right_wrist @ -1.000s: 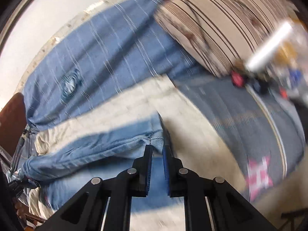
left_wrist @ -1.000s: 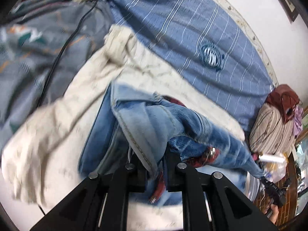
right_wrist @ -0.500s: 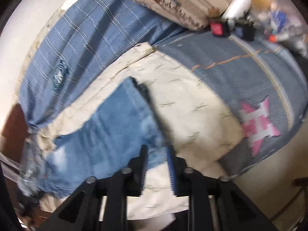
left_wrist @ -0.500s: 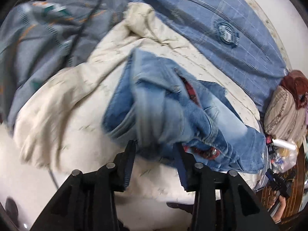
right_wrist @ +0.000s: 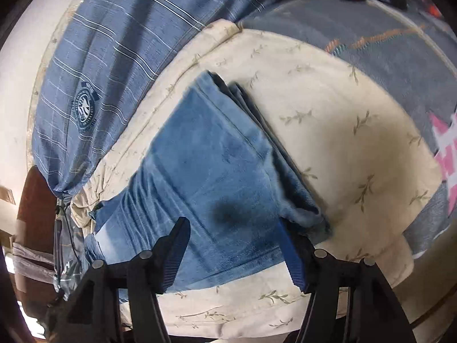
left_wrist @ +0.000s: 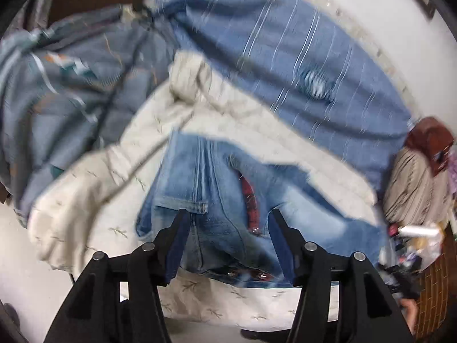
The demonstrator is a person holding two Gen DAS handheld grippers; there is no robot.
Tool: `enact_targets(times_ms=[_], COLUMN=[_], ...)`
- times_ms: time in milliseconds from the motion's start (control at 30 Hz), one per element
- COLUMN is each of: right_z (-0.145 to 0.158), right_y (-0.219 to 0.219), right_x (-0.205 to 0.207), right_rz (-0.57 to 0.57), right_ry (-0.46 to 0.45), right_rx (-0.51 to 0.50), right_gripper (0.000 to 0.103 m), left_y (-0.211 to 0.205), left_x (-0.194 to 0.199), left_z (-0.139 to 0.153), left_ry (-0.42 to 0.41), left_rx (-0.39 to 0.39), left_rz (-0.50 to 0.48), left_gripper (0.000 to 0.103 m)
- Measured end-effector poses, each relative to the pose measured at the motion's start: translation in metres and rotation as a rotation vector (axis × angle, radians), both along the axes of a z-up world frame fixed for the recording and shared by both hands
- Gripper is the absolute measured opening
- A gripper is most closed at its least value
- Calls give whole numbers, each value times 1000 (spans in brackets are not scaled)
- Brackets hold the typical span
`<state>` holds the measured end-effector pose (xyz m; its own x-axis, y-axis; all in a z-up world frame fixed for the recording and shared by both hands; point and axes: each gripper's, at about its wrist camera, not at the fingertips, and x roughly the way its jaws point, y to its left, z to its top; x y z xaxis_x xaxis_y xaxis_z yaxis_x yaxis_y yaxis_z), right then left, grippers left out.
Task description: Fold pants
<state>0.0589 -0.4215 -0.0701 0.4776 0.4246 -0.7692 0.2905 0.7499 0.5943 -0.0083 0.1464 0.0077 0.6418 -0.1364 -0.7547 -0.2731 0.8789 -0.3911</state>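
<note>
the jeans lie folded on a cream sheet printed with small leafy sprigs, which is spread over a bed. in the left wrist view the waist end faces the camera: metal buttons show along the near edge, a strip of red plaid lining peeks out of the fold, and a hemmed denim edge lies across the pale blue cloth. the picture is blurred, so finer seams cannot be read.

the left gripper hangs over that waist end with its fingers set wide; its jaws have just been opening. denim shows in the gap between them, but the pads press on nothing.

in the right wrist view the jeans show as a neat stack of layers, darker blue, with their stacked edges running along the right side above the sheet. the right gripper stands over the near part of this stack, fingers spread wide, and its jaws too have just been opening. the cloth lies under and between them, and the fingers do not squeeze it.

behind the sheet lies a blue striped cover with a round crest, against a white wall. a grey patterned quilt is bunched at the left of the left view. a striped beige pillow with a reddish-brown cloth on it sits at the far right, near small clutter too blurred to name.
</note>
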Motion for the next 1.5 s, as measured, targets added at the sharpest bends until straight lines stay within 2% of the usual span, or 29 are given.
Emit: enact_targets(times_ms=[100, 133, 167, 233, 333, 400, 433, 500, 533, 600, 733, 800, 933, 967, 1000, 1033, 1100, 1167, 1233, 1267, 1333, 1367, 1433, 1500], right_z=[17, 23, 31, 52, 79, 92, 97, 104, 105, 104, 83, 70, 62, 59, 52, 47, 39, 39, 48, 54, 55, 51, 33, 22], right_y=[9, 12, 15, 24, 59, 96, 123, 177, 197, 252, 322, 342, 363, 367, 375, 378, 383, 387, 392, 394, 395, 396, 399, 393], right_x=[4, 6, 7, 11, 29, 44, 55, 71, 75, 88, 108, 117, 129, 130, 133, 136, 142, 142, 142, 144, 151, 154, 159, 164], right_rz=[31, 42, 52, 67, 153, 266, 350, 505, 552, 681, 830, 869, 898, 914, 929, 931, 940, 953, 944, 923, 909, 906, 912, 887], right_ry=[25, 23, 11, -40, -111, -157, -180, -240, -265, -321, -334, -325, -320, -307, -274, -250, -221, -231, -286, -316, -317, -310, -280, -248], right_rx=[-91, -122, -152, -193, -185, -189, -199, -217, -230, -302, -436, -486, -433, -444, -459, -464, -498, -539, -624, -652, -653, -657, -663, -603], right_gripper=[66, 66, 66, 66, 66, 66, 66, 66, 66, 66, 65, 65, 62, 54, 37, 30, 7, 4, 2, 2, 2, 2, 2, 6], left_y=[7, 12, 15, 10, -1, -6, -11, -19, -21, -19, -9, -7, -7, -7, -7, -7, -8, -7, -7, -8, -14, -19, -32, -39], left_x=[23, 24, 22, 21, 18, 16, 17, 23, 30, 37, 37, 40, 38, 38, 39, 39, 39, 38, 34, 28, 17, 17, 28, 41], left_z=[-62, -73, -71, -60, -28, -10, -5, -10, -23, -52, -61, -63, -66, -66, -65, -65, -65, -64, -56, -48, -31, -30, -45, -71], left_ry=[270, 283, 257, 259, 162, 56, 12, 10, 49, 122, 86, 74, 67, 66, 65, 63, 62, 61, 36, -13, -130, -140, -46, 90], left_rx=[30, 36, 46, 87, 171, 182, 211, 268, 286, 268, 217, 230, 210, 211, 210, 213, 216, 214, 215, 217, 245, 270, 318, 363], left_rz=[2, 5, 8, -4, 18, 14, 17, 9, -5, -8, 8, -3, -8, -9, -9, -11, -15, -14, -2, 9, 0, -10, -82, -132], left_gripper=[56, 49, 49, 48, 51, 62, 69, 70, 70, 70, 73, 75, 75, 75, 75, 75, 75, 75, 75, 75, 75, 75, 75, 78])
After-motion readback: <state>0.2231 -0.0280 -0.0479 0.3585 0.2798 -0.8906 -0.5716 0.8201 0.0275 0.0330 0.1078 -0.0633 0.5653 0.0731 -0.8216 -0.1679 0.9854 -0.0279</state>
